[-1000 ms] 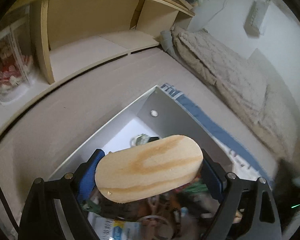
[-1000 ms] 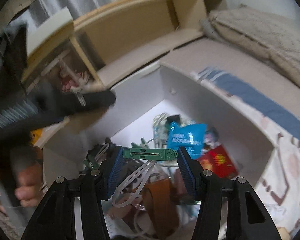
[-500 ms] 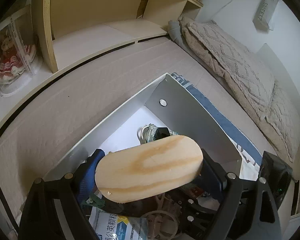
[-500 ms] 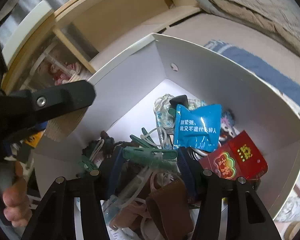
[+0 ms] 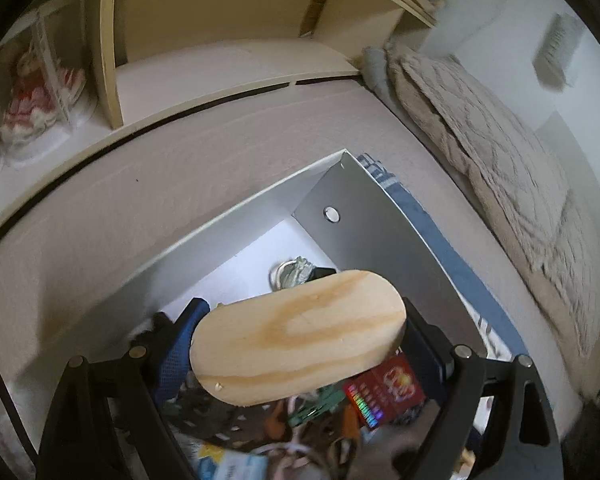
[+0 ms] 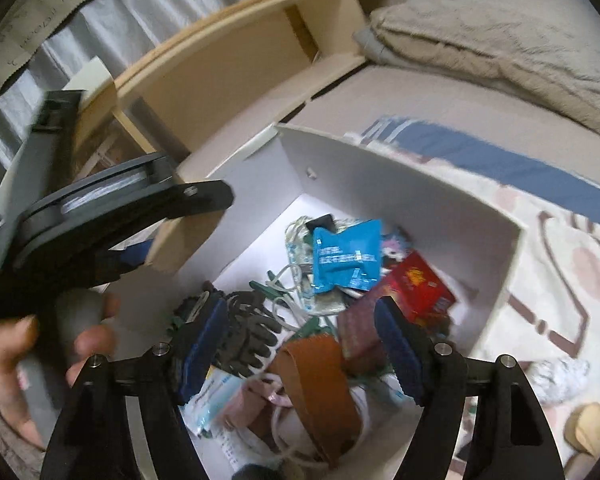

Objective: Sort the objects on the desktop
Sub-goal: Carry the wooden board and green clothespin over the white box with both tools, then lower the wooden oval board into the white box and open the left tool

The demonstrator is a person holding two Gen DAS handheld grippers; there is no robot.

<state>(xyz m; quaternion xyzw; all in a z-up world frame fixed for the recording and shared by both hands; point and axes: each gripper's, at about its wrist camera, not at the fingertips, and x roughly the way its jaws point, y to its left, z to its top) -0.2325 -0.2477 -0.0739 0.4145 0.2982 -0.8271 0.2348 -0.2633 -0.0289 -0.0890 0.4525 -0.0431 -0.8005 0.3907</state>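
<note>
The left tongs (image 5: 300, 356) pinch a wooden block (image 5: 298, 336) over the white box (image 5: 380, 208) on the bed. The right tongs (image 6: 300, 344) are opening, with nothing between them. If dropped now, the block could squash the blue packet (image 6: 346, 256).

A: Right gripper (image 6: 304, 344) jaws opening; the green clip it pinched before has left its pads, nothing between them now.
B: Noted. White box (image 5: 380, 216) sits further ahead of the left gripper (image 5: 300, 344) than 1 second ago.
</note>
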